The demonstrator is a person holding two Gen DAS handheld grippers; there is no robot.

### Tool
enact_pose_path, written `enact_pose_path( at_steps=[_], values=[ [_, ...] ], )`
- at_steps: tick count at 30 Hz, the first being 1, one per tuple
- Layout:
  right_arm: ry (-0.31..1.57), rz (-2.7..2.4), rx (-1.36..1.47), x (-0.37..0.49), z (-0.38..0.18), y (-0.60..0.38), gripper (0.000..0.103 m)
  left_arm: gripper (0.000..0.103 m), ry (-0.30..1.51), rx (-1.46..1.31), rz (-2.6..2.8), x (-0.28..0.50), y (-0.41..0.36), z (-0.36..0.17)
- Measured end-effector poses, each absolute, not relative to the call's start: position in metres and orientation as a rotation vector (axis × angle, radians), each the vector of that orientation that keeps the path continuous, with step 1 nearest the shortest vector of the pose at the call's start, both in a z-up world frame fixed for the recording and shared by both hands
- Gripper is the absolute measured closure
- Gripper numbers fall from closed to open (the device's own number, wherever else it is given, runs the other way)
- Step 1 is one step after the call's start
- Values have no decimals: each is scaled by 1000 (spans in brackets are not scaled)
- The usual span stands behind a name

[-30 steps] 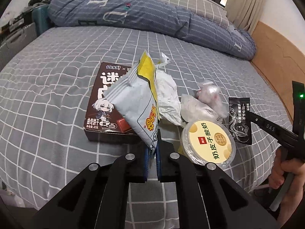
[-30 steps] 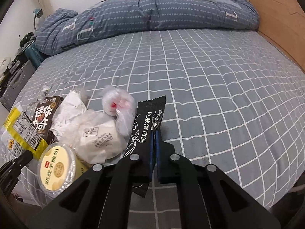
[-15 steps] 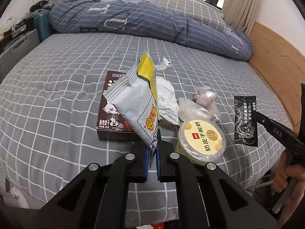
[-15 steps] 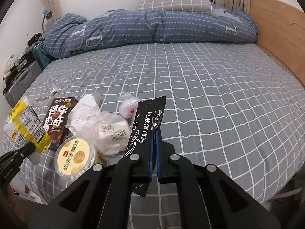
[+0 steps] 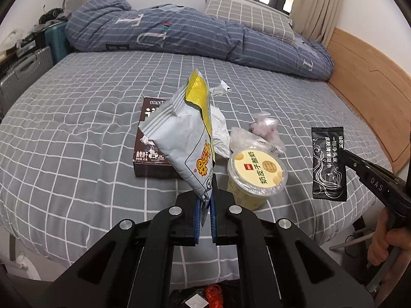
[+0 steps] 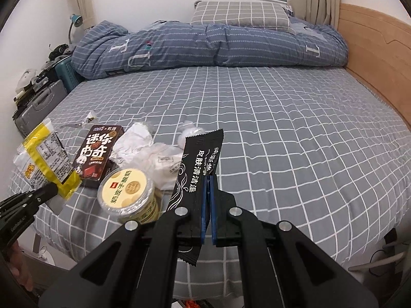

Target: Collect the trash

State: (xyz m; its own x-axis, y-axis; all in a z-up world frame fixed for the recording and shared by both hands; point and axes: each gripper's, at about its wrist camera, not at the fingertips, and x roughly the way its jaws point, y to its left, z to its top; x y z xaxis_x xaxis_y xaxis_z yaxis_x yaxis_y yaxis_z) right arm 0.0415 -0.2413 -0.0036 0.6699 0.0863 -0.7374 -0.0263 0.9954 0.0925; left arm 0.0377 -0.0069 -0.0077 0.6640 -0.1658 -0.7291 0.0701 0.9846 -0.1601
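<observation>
Left gripper (image 5: 204,200) low at the near edge of the bed (image 5: 77,118), blue-padded fingers (image 5: 196,213) pinching the bottom corner of a crinkled grey-and-yellow foil snack bag (image 5: 185,138), held upright and clear of the grey checked sheet. Right gripper (image 6: 208,205) alongside, fingers (image 6: 203,205) pressed on a flat black wet-wipe sachet with white lettering (image 6: 196,169), lifted off the bed and tilted slightly left; same sachet seen from the left wrist view at far right (image 5: 328,164), hanging in the air beyond the mattress edge.

Still lying on the sheet, clustered near the front edge: a dark brown rectangular biscuit box with a cartoon figure (image 5: 149,148), partly hidden behind the snack bag; a crumpled white paper wrapper (image 5: 218,131) just beside it; a round yellow plastic yogurt cup with a sealed printed lid (image 5: 257,172), tipped toward the camera; a wrinkled clear plastic bag (image 5: 246,140) touching the cup's far side; a small balled clear wrap with pink inside (image 5: 264,125); a tiny torn foil scrap (image 5: 221,89) farther back.

Rolled blue striped duvet (image 6: 205,46) and checked grey pillow (image 6: 239,15) along the head of the bed, well apart from the trash.
</observation>
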Motion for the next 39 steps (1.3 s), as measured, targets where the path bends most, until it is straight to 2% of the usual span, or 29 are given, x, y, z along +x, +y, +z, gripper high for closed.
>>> enact_pose_path(
  at_steps=[23,39],
  values=[
    [815,127,52,-29,7,-212,100,98,864,-149,-155,-25,-11,-20],
    [867,179,42,-80,-9,-193,100,98,911,-158,-155,-68,-15,-39]
  ],
)
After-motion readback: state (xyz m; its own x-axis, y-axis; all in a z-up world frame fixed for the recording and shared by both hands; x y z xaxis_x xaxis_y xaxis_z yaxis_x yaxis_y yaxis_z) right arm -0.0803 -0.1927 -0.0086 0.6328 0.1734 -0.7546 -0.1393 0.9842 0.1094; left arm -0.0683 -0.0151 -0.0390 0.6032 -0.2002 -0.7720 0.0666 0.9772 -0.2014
